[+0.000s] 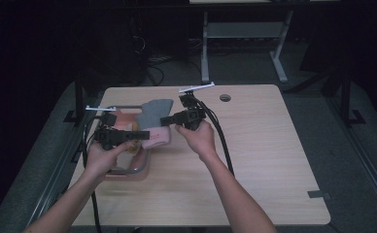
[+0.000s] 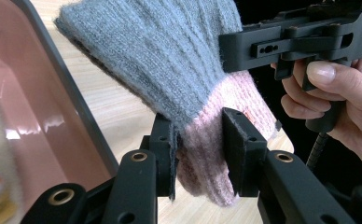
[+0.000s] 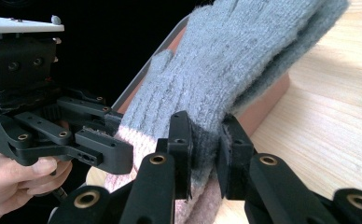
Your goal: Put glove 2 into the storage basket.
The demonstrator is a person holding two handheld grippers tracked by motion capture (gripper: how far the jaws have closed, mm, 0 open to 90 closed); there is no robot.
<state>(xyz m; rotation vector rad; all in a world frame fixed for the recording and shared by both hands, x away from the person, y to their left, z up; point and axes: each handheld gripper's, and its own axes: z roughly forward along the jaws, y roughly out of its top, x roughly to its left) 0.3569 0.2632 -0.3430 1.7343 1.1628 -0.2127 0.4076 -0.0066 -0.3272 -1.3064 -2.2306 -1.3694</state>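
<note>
Both tongs are on the grey-and-pink knit glove (image 1: 156, 121): left tongs (image 2: 198, 154) pinch the pink cuff, right tongs (image 3: 206, 154) pinch the grey edge, lifting it over the table (image 1: 254, 160) beside the pink tray (image 2: 25, 116), probably to spread it flat.

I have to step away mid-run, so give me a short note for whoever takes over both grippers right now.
Left gripper: shut on the pink cuff of the glove.
Right gripper: shut on the same glove's edge, where grey meets pink.
Glove: grey knit with pink cuff, held up between both grippers above the table, beside the pink tray.
Done: glove lifted and held at two points.
Left: probably stretching it flat or setting it down; the destination can't be told yet.
</note>
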